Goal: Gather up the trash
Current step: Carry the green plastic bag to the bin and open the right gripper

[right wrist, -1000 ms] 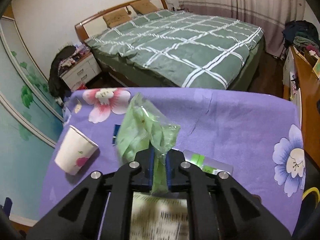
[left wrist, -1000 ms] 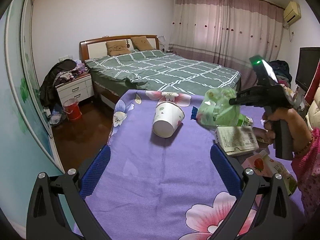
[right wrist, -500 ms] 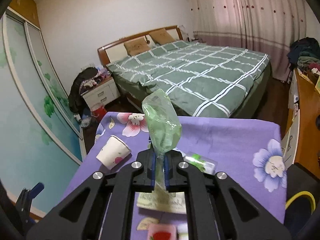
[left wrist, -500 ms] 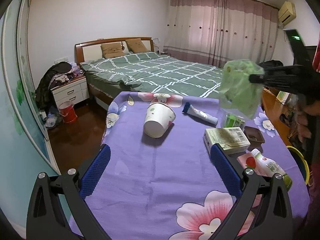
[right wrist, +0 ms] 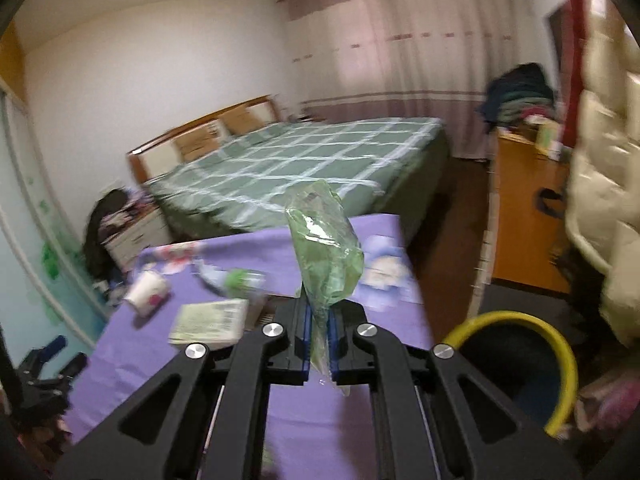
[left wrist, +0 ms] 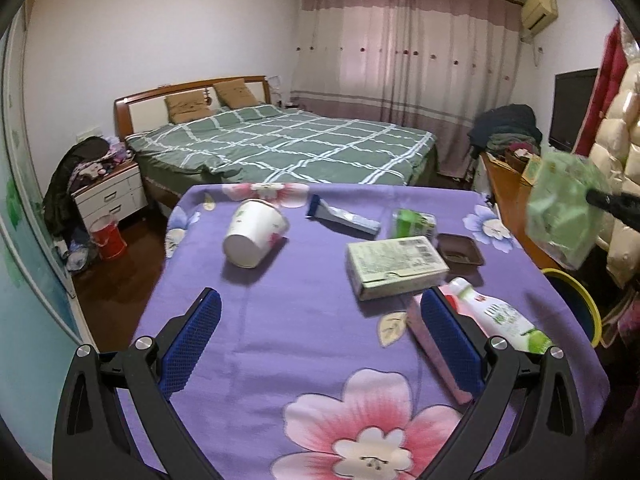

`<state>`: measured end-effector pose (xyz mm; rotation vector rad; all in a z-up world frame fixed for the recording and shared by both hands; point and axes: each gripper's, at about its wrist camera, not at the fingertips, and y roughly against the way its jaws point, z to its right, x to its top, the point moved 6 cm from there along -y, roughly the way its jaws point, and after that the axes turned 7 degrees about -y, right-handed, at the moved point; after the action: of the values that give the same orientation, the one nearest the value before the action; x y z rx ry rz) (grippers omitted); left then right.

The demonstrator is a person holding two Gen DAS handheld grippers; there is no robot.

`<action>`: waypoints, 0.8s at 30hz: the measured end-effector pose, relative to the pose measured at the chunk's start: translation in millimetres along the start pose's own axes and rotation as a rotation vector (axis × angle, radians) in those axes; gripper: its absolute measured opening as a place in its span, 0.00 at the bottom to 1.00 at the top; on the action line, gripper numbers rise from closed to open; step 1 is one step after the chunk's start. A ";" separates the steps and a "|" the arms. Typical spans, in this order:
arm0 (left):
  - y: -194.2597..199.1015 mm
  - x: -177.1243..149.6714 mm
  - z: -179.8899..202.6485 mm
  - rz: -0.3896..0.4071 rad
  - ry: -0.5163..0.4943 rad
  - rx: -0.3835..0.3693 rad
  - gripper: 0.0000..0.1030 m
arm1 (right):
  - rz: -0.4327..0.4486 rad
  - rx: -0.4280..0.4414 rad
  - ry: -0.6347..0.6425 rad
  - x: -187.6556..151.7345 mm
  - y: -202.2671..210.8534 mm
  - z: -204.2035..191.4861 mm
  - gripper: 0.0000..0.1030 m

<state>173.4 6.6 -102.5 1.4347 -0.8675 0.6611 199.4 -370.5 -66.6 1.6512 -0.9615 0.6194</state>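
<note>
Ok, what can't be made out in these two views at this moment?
- Bin interior: right wrist view, dark, cut by the gripper frame.
- Box label print: too small in the left view, motion-blurred in the right.
- Green plastic bag contents: crumpled, translucent, unreadable.
- Right tongs body: cut off at the left view's right edge.

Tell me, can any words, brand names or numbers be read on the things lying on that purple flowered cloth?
None can be read for certain.
Flat pale green cardboard box: printed lines and a barcode, too small.
White plastic bottle with green base: green lettering, blurred.
Blue and white tube: print too small.
Small green carton: unreadable.
White paper cup: only a flower picture.
</note>
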 end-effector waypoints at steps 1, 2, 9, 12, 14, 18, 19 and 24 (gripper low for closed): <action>0.3 0.5 4.2 0.000 -0.005 -0.004 0.95 | 0.002 -0.024 -0.013 -2.4 2.5 13.9 0.06; 0.7 0.7 9.2 0.000 -0.013 -0.010 0.95 | -0.001 -0.056 -0.031 -6.4 4.7 32.6 0.06; 6.3 -1.1 41.3 -0.003 -0.055 -0.047 0.95 | -0.041 -0.194 -0.127 -29.0 -6.0 111.9 0.06; 8.8 -1.5 51.4 -0.003 -0.076 -0.060 0.95 | -0.060 -0.236 -0.146 -35.2 -16.7 131.6 0.06; 10.8 -1.4 57.9 -0.002 -0.087 -0.067 0.95 | -0.070 -0.250 -0.154 -38.6 -20.6 140.5 0.07; 14.2 -2.0 66.9 -0.004 -0.107 -0.078 0.95 | -0.078 -0.275 -0.167 -42.5 -25.8 150.8 0.08; 14.6 -2.1 69.2 -0.004 -0.110 -0.080 0.95 | -0.078 -0.279 -0.168 -43.1 -26.2 152.9 0.08; 16.8 -2.4 78.6 -0.007 -0.130 -0.092 0.95 | -0.065 -0.289 -0.168 -41.5 -26.8 151.8 0.38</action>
<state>149.6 -70.1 -100.2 1.4087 -0.9819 0.5201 188.6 -501.1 -157.7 1.4842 -1.0604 0.2851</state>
